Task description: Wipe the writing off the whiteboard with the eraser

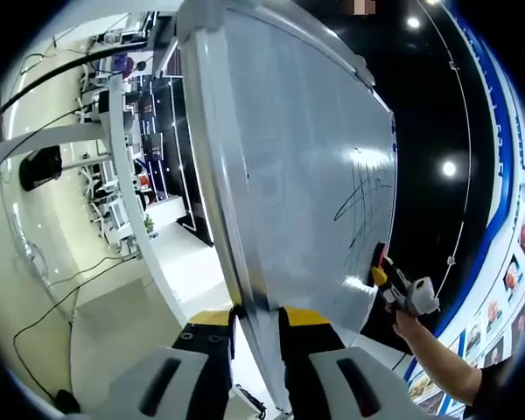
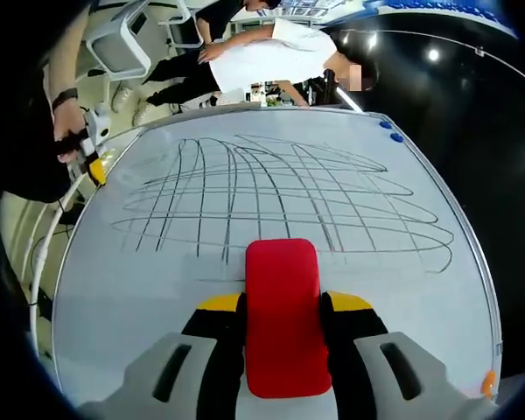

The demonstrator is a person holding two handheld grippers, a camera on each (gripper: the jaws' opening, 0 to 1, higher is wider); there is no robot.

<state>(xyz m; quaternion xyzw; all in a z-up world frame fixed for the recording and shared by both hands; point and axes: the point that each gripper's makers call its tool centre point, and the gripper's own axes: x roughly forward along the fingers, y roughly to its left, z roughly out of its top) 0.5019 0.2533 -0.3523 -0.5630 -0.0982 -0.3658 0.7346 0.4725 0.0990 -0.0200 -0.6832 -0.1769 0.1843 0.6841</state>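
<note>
Eraser (image 2: 282,315) between right jaws

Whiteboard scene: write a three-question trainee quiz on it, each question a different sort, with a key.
1. True or false: the right gripper holds the red eraser between its jaws.
2. The left gripper is clamped on which part of the whiteboard? A) its edge B) its middle C) a blue magnet
3. Fill in: the scribbled writing forms a grid of crossing ____.

Key
1. True.
2. A: in the left gripper view its jaws sit either side of the board's edge.
3. Lines; in the right gripper view they lie beyond the eraser, apparently not yet wiped.
</note>
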